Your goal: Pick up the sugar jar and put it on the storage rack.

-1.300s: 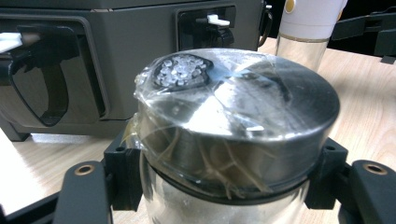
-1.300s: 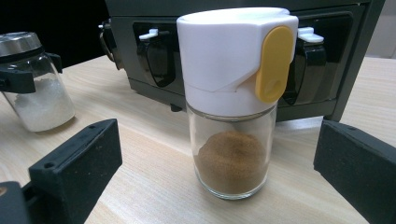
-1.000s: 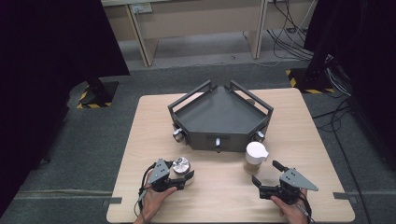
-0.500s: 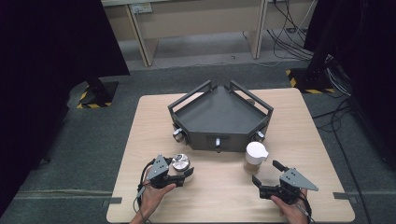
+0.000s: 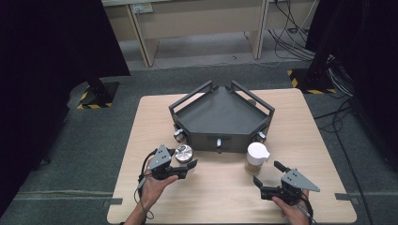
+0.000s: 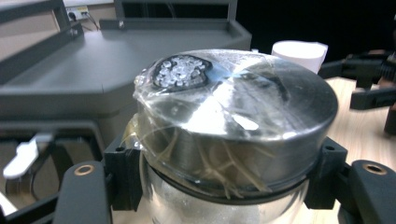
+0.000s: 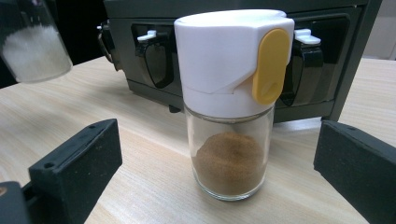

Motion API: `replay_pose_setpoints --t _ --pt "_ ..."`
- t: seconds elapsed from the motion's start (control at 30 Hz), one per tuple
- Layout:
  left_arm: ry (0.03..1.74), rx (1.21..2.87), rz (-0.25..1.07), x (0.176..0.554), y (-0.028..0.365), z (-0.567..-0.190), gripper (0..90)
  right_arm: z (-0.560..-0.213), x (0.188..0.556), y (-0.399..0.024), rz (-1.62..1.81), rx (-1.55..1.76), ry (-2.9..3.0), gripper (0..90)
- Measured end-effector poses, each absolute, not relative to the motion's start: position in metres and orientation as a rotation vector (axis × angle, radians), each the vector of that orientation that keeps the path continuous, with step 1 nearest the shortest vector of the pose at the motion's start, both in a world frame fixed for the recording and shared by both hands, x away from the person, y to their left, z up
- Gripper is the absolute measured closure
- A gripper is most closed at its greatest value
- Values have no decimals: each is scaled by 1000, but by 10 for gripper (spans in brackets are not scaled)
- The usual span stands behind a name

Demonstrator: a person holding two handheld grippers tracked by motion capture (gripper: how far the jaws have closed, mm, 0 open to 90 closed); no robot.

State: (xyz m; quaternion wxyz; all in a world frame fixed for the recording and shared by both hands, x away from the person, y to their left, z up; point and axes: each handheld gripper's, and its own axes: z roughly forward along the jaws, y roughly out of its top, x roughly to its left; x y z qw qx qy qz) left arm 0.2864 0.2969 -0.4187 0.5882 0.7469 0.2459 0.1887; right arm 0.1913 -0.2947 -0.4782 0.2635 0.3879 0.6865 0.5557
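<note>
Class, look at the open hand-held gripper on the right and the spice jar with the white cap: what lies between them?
Nothing but bare tabletop lies between the right hand-held gripper and the spice jar, as the right gripper view shows.

No words, brand names, labels or numbers are showing clearly enough to read on anything in these three views of the table

wooden table (image 5: 225, 197) on grey carpet (image 5: 84, 159); dark three-cornered rack (image 5: 220, 115) with knobs sits at table's far middle. black/yellow striped bases (image 5: 96, 93) on floor left and right, cables (image 5: 291, 37) trailing far right, pale desk legs (image 5: 141, 30) behind
</note>
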Motion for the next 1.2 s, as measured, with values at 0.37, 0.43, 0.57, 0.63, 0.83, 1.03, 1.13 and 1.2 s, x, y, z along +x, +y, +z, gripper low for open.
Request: replay_pose_setpoints --t 0.37,0.43,0.57,0.63,0.83,1.03,1.13,1.2 --pt "563 1752 404 306 289 -394 308 -478 191 -294 1502 1044 1861 12" --pt "560 1758 411 309 288 -388 308 -478 191 -294 1501 1043 1860 12" --pt "556 1761 407 318 287 -373 308 -478 191 -294 1502 1044 1860 12" --pt "554 1756 416 320 286 -369 308 -478 191 -294 1502 1042 1862 12" --pt "554 1745 433 325 285 -357 308 -478 191 -294 1501 1043 1863 11" --pt "558 1735 442 333 280 -348 308 -478 191 -294 1500 1042 1864 12" --pt "561 1731 452 338 277 -343 308 -478 192 -294 1501 1042 1863 12" --pt "562 1727 460 342 274 -340 308 -478 192 -295 1500 1042 1864 12"
